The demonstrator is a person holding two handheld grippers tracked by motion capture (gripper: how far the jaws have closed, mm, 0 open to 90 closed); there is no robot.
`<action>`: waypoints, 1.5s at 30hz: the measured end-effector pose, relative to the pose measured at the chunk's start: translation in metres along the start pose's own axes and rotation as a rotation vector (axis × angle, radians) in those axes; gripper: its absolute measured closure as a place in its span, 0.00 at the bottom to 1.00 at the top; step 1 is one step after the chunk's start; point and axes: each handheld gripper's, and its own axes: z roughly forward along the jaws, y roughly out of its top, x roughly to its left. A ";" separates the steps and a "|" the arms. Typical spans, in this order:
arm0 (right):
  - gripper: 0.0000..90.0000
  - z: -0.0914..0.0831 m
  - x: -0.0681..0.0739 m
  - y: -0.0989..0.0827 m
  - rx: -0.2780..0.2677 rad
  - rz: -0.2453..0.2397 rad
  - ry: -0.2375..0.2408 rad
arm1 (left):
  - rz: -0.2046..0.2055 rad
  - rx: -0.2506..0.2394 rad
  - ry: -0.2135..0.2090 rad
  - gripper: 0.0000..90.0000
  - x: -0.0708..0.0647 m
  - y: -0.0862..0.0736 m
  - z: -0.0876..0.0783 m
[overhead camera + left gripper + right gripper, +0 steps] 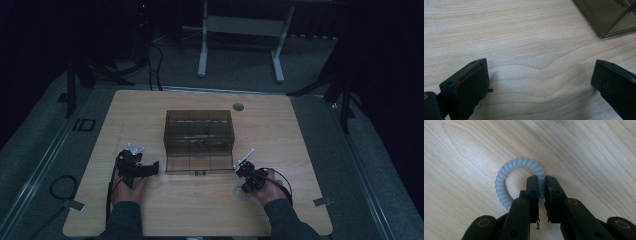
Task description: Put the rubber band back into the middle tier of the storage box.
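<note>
R gripper (542, 192) tipped down, pinching coil hair tie (509, 170) on table; L gripper (539, 82) low, jaws spread

Dim room, dark walls lost in shadow on both sides and at the back. Grey carpeted floor (235, 65) around a light wooden table (300, 150) with rounded corners and a round grommet (238, 107) near its far edge. Beyond it, a white desk frame (240, 30) on 2 legs with flat feet. Black tripod legs (335, 85) at right, a black stand (75, 75) at left, black cables (155, 60) trailing over the carpet, a coiled cable (62, 186) at lower left. Small red light (144, 6) glowing at top. 2 tape tabs (322, 201) at the near table corners. Pale wood grain, softly lit from above
</note>
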 end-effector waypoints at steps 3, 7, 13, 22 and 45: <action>0.91 -0.001 0.000 0.000 -0.002 -0.002 -0.002 | 0.000 0.000 0.000 0.02 0.000 0.000 0.000; 0.91 -0.005 -0.001 0.001 -0.008 -0.003 -0.005 | 0.000 0.000 0.000 0.02 0.000 0.000 0.000; 0.91 -0.007 -0.001 0.003 -0.010 -0.004 -0.005 | 0.000 0.000 0.000 0.02 0.000 0.000 0.000; 0.91 -0.010 0.000 0.004 -0.015 -0.014 -0.007 | 0.000 0.000 0.000 0.02 0.000 0.000 0.000; 0.91 -0.023 -0.006 0.005 -0.045 -0.003 -0.014 | 0.000 0.000 0.000 0.02 0.000 0.000 0.000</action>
